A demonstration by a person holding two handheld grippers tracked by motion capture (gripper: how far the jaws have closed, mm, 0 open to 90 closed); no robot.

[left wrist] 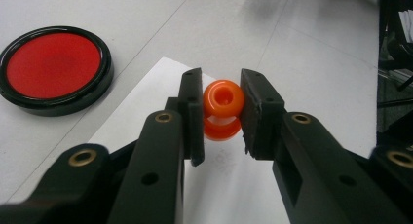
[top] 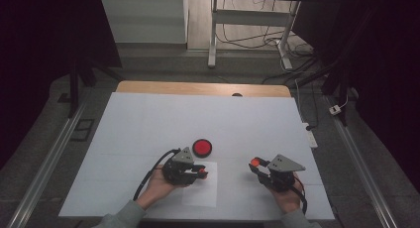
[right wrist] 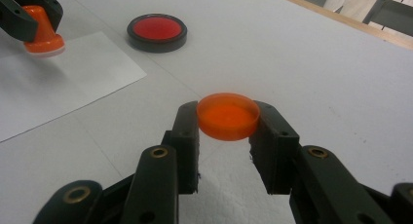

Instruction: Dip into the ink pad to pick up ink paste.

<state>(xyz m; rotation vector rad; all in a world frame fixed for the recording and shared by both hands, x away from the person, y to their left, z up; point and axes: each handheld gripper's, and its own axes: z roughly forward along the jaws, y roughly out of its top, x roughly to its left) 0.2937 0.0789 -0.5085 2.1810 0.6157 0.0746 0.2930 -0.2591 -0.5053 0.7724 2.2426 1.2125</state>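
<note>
My left gripper [top: 201, 173] is shut on an orange stamp [left wrist: 223, 106] by its round knob, base down over a white paper sheet [top: 200, 191]. Whether the base touches the sheet I cannot tell. In the right gripper view the same stamp [right wrist: 43, 33] shows at the far left between the left gripper's jaws [right wrist: 34, 19], above the paper [right wrist: 73, 73]. My right gripper [right wrist: 228, 122] is shut on a flat orange cap [right wrist: 228, 116], held level just above the table; from the high view that cap [top: 255, 162] sits at the right gripper [top: 256, 164].
A round red ink pad in a black case [top: 202, 147] lies open just beyond the paper, also seen as the ink pad [left wrist: 54, 68] [right wrist: 157, 31]. A white cover [top: 148, 119] spans the table, with a wooden edge [top: 198, 87] at the far side.
</note>
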